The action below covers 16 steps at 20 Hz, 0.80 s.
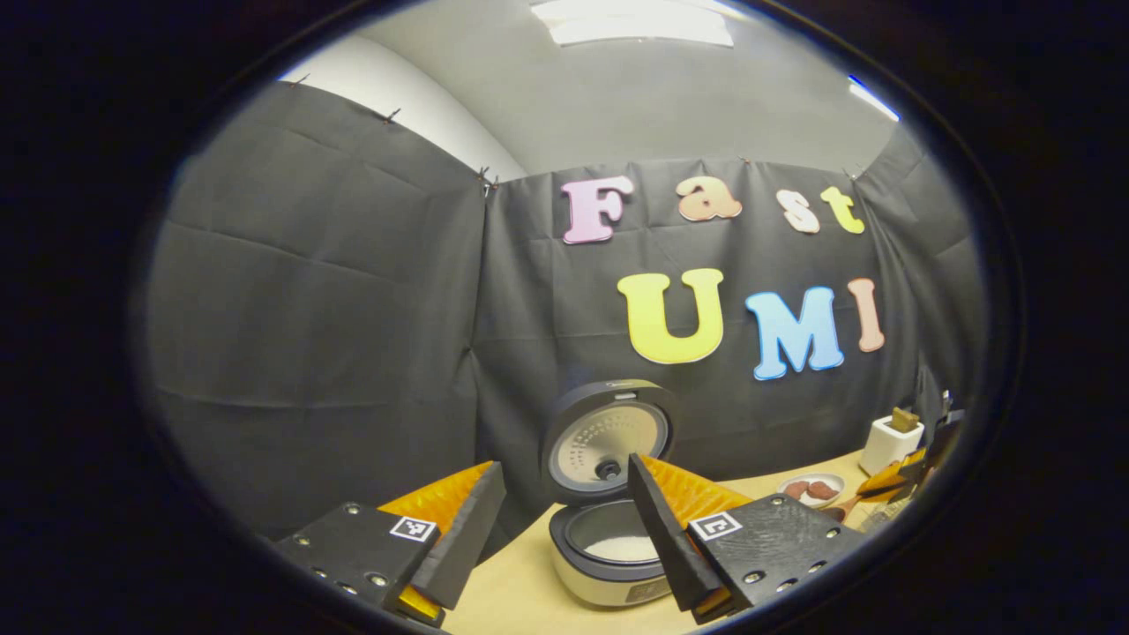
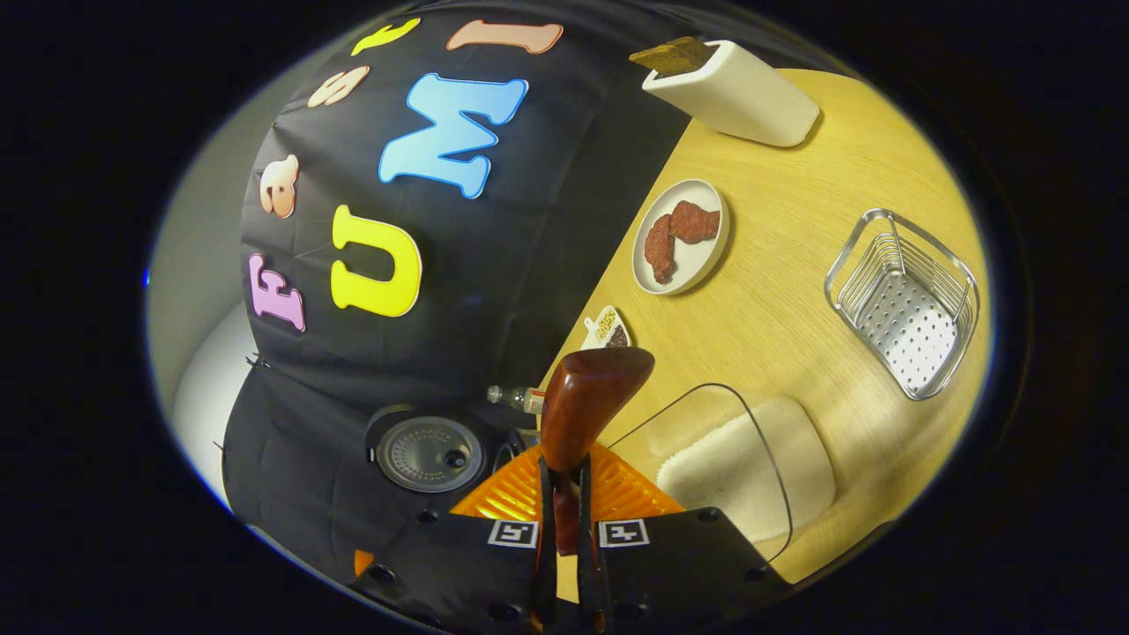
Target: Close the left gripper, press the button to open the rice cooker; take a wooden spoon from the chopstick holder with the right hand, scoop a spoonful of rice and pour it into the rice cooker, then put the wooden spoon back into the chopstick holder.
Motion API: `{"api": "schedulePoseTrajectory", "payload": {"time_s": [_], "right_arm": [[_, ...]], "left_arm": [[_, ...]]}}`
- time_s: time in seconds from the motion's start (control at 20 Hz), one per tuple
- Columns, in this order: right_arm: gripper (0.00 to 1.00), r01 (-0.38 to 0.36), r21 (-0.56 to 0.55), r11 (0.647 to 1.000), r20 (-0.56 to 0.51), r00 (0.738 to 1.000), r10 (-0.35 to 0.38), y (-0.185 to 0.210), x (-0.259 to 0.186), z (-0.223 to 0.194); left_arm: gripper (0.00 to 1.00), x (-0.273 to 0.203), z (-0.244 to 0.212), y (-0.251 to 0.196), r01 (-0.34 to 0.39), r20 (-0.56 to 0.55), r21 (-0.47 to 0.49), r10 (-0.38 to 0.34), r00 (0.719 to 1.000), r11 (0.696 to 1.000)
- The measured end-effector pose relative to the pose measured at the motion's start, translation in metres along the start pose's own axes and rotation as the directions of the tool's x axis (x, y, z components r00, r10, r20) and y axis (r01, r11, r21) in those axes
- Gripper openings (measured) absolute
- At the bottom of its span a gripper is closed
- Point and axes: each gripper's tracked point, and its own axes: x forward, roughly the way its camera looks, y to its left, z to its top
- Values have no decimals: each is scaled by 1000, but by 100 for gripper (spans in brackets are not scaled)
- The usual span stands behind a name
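From my left gripper view, the left gripper point(image 1: 564, 538) hangs above the near end of the worktop point(image 1: 520, 591) with its fingers spread wide and nothing between them. Past the gap sits the rice cooker point(image 1: 609, 564), its lid point(image 1: 607, 441) standing upright and open toward me, the inner pot showing a pale layer of rice at the bottom. Farther off to the right I see the white chopstick holder point(image 1: 889, 444) against the booth wall, a small plate point(image 1: 811, 489) with reddish pieces just in front of it, and the other gripper at the view's right edge.

In my right gripper view, the right gripper point(image 2: 564, 511) has its fingers pressed nearly together on the handle of the wooden spoon point(image 2: 586, 406). The spoon's bowl rises above the fingertips, and I cannot tell whether any rice lies in it. The whole view is rolled, so the worktop point(image 2: 794, 309) tilts up to the right. Just beside the spoon stands a clear glass container point(image 2: 732, 459) holding a mound of white rice. The open rice cooker lid point(image 2: 428, 451) shows to the left, low against the cloth. Farther across the worktop lie the plate point(image 2: 681, 236), a metal wire basket point(image 2: 904, 304), and the chopstick holder point(image 2: 736, 93).
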Motion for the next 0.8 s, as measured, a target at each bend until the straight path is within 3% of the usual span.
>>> {"api": "schedulePoseTrajectory", "payload": {"time_s": [0.35, 0.7, 0.75, 0.8], "right_arm": [[11, -80, -64, 995, -9, 997, 80, 61, 26, -6], [11, -148, -91, 985, -80, 987, 141, 113, 78, -39], [7, -155, -99, 983, -90, 985, 147, 119, 85, -45], [10, -162, -109, 981, -99, 984, 151, 125, 92, -51]], "left_arm": [[87, 1, -10, 16, -23, -14, -2, 23, 1000, 1000], [87, 8, -24, 42, -56, -34, -13, 56, 998, 998], [87, 10, -28, 46, -62, -38, -16, 62, 997, 998], [87, 12, -29, 51, -67, -40, -19, 67, 997, 998]]}}
